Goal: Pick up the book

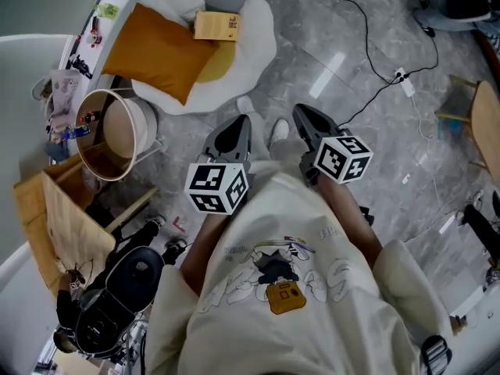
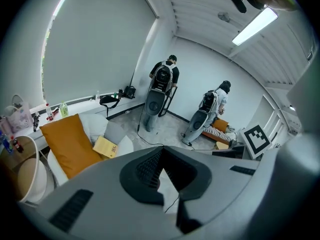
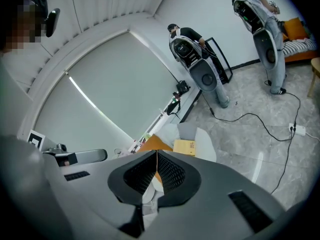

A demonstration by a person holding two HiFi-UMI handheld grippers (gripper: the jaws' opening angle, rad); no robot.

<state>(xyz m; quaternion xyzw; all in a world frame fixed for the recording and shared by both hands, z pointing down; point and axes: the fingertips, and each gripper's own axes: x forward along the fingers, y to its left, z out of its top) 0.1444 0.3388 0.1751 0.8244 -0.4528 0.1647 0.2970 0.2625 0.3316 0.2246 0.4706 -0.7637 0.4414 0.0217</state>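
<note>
Book, flat tan rectangle, on soft white cushion

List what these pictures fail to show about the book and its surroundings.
- Book: cover print too small to read, every view.
- Orange cushion: part hidden under the book, head view.
- White cushion: near side hidden behind the body of the left gripper, left gripper view.

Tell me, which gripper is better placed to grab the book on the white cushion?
Probably the left gripper: in the head view it sits nearer the book than the right gripper, though only slightly. Both are shut.
</note>
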